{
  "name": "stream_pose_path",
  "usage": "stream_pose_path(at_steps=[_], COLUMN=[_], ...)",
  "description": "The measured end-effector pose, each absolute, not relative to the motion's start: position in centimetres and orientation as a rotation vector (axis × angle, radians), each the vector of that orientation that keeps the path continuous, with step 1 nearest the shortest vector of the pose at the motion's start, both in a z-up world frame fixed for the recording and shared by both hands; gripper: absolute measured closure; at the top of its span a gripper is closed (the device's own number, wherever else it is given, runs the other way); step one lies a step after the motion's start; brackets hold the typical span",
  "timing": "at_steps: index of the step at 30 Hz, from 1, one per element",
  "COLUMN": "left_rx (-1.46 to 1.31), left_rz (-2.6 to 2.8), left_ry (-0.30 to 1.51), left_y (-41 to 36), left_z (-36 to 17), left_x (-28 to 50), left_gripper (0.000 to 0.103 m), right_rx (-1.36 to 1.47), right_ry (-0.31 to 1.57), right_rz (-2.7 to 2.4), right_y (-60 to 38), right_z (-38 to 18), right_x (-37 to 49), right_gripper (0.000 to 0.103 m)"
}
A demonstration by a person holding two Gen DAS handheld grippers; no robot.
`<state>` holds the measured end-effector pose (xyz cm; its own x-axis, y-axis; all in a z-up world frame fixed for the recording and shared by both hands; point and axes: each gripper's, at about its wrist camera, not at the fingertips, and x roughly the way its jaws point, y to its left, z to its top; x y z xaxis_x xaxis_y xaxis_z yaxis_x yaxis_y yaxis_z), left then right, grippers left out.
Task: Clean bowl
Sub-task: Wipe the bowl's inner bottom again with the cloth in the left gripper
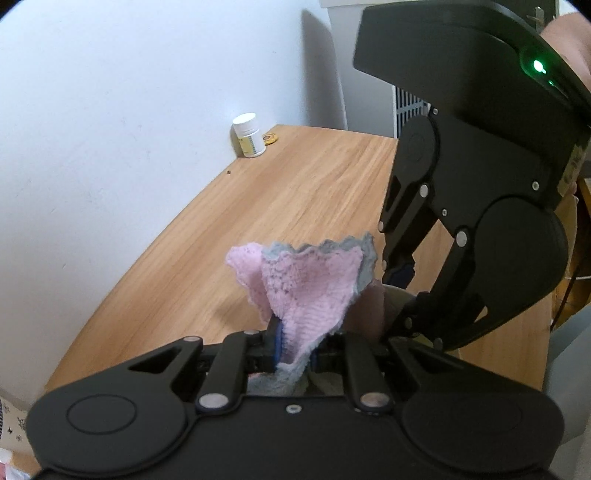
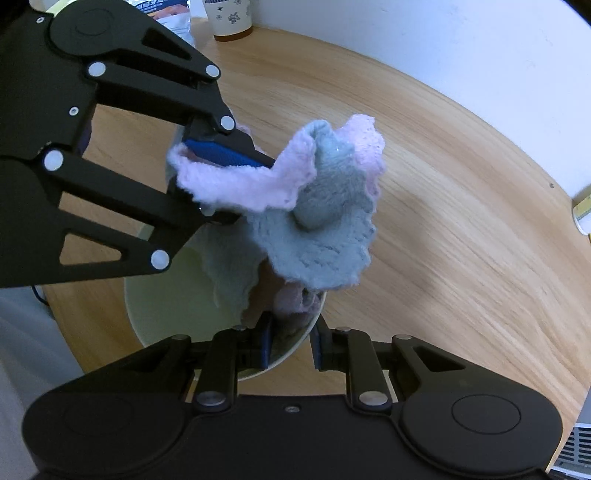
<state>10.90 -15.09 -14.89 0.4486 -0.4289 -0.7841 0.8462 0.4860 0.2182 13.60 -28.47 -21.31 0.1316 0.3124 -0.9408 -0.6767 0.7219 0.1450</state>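
In the left wrist view, the left claw [image 1: 295,356] sits at the bottom centre of the frame, its blue pads pressed together on a pink and grey cloth [image 1: 310,288]. The cloth fans upward from the pinch toward the middle of the frame, pink face showing, with a scalloped grey edge along its top. The right claw [image 1: 400,291] comes down from the upper right, a green light glowing on its housing. Only a sliver of the bowl [image 1: 397,299] shows just beside the cloth's right edge, under the right claw's fingers.

In the right wrist view, the bowl [image 2: 173,295] is pale cream and sits in the lower left-centre of the frame on the wooden counter [image 2: 443,221]. The right claw [image 2: 290,345], at bottom centre, is clamped on the bowl's rim: one blue pad lies inside the wall, the other outside it. The left claw [image 2: 236,177] reaches in from the upper left, closed on the cloth [image 2: 325,221], which hangs from it above the bowl. The cloth's lower folds droop into the bowl, close to the right claw's inner pad; whether they touch the bowl's inner wall is hard to tell.

A white pill bottle [image 1: 249,134] stands at the counter's far edge against the wall in the left wrist view. A patterned cup [image 2: 229,16] stands at the top of the right wrist view.
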Motion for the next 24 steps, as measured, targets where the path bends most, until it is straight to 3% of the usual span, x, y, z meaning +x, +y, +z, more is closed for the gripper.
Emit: stream_pose_path(at_steps=[24], left_rx=[0.783], left_rz=[-0.881], left_ry=[0.882], left_y=[-16.2], left_z=[-18.8], left_x=[11.2], left_gripper=[0.09], right_rx=[-0.353], right_ry=[1.268], right_rz=[0.723], right_y=[-27.5], right_z=[-21.3], right_x=[13.4], right_gripper=[0.08])
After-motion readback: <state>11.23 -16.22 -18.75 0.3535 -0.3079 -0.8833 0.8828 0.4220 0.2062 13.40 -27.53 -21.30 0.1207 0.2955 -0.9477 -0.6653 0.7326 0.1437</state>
